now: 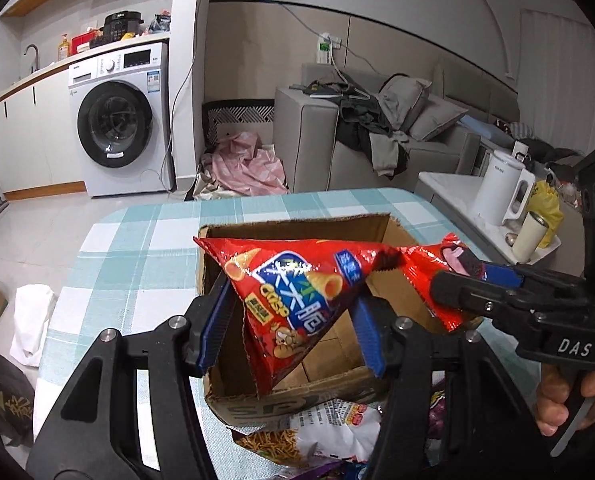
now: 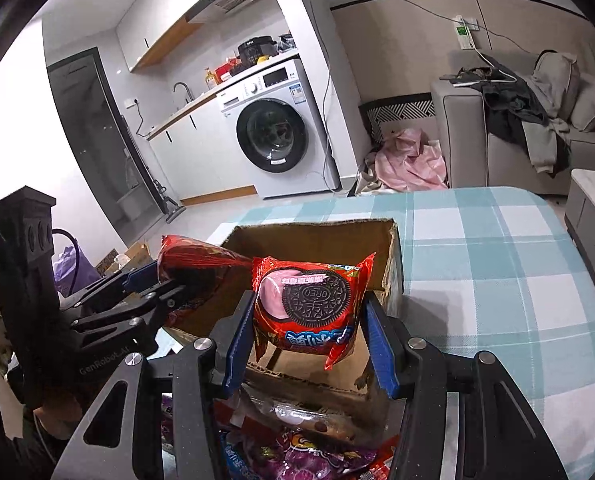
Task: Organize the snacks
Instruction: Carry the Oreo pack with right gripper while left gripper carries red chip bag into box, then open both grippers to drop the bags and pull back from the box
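Left tongs (image 1: pixel 293 312) clamped on the red chip bag (image 1: pixel 293 292), right tongs (image 2: pixel 309 328) clamped on the Oreo pack (image 2: pixel 309 304), both held above the open cardboard box (image 2: pixel 317 236) on the counter (image 2: pixel 497 280), likely for dropping in; more snacks (image 2: pixel 297 452) heaped just before the box

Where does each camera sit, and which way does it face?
Left wrist: on the left gripper, looking along its fingers at the red cone-snack bag held over the cardboard box; the right gripper and hand show.
Right wrist: on the right gripper, facing the Oreo pack; the left gripper shows.
Shared: box, plaid tablecloth, washing machine.
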{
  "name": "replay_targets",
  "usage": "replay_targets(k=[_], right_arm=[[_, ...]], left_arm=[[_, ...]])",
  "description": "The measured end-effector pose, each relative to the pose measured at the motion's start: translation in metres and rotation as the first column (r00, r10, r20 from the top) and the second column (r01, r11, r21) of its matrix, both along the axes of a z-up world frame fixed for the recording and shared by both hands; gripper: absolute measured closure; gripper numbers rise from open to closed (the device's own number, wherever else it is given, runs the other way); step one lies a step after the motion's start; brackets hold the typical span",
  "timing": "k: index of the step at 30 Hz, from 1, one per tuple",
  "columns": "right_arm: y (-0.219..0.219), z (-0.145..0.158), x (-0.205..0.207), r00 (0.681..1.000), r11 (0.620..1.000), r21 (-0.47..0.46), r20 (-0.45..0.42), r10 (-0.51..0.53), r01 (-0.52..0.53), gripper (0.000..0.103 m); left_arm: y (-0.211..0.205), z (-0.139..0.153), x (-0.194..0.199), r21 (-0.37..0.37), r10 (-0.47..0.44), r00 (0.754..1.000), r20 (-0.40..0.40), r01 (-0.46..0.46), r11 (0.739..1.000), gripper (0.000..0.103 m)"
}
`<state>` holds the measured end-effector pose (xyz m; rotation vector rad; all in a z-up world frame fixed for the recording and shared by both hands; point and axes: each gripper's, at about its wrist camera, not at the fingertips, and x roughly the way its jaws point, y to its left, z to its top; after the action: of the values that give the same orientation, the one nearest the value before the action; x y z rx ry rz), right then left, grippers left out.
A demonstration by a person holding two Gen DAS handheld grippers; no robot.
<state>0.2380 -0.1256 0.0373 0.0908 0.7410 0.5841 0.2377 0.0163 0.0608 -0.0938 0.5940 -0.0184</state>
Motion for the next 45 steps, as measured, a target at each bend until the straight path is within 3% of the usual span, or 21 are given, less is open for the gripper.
replay_targets(k=[9, 10, 12, 13, 16, 18, 19, 25, 35, 45], right_arm=[[0.004, -0.008, 0.008, 1.0, 1.0, -0.011, -0.021, -0.02, 0.019, 0.05], [0.003, -0.008, 0.007, 1.0, 1.0, -0.009, -0.015, -0.021, 0.02, 0.048], [0.001, -0.003, 0.003, 1.0, 1.0, -0.004, 0.015, -0.024, 0.024, 0.045], [-0.001, -0.001, 0.001, 0.999, 1.0, 0.004, 0.021, -0.03, 0.03, 0.038], [-0.01, 0.007, -0.009, 0.998, 0.998, 0.027, 0.041, -0.053, 0.052, 0.022], [-0.015, 0.009, -0.015, 0.997, 0.998, 0.025, 0.042, -0.062, 0.061, 0.008], [-0.018, 0.01, -0.019, 0.998, 0.998, 0.018, 0.038, -0.059, 0.058, 0.001], [-0.033, 0.014, -0.05, 0.996, 0.998, -0.012, 0.069, -0.064, 0.065, 0.0], [-0.045, 0.009, -0.084, 0.997, 0.996, -0.056, 0.047, -0.061, 0.064, 0.0], [-0.056, -0.007, -0.1, 0.999, 0.99, -0.134, 0.022, -0.046, 0.048, 0.0]], left_arm=[[-0.002, -0.018, 0.018, -0.027, -0.02, 0.998, -0.053, 0.019, 0.999, 0.05], [-0.003, -0.019, 0.017, -0.03, -0.02, 0.998, -0.055, 0.018, 0.999, 0.048], [-0.003, -0.019, 0.016, -0.023, -0.014, 0.998, -0.063, 0.012, 1.0, 0.034], [-0.003, -0.018, 0.015, -0.016, -0.009, 0.998, -0.064, 0.008, 1.0, 0.023], [0.001, -0.015, -0.001, -0.013, -0.011, 0.999, -0.046, 0.01, 1.0, 0.018], [0.003, -0.012, -0.012, -0.013, -0.01, 0.999, -0.041, 0.009, 1.0, 0.01], [0.004, -0.011, -0.02, -0.011, -0.008, 0.999, -0.039, 0.007, 1.0, 0.0], [0.013, -0.007, -0.061, -0.026, 0.001, 1.0, -0.027, -0.002, 1.0, 0.001], [0.027, -0.018, -0.119, -0.033, 0.016, 0.999, -0.051, -0.017, 0.999, 0.001], [0.033, -0.046, -0.135, -0.018, 0.056, 0.993, -0.106, -0.058, 0.998, 0.001]])
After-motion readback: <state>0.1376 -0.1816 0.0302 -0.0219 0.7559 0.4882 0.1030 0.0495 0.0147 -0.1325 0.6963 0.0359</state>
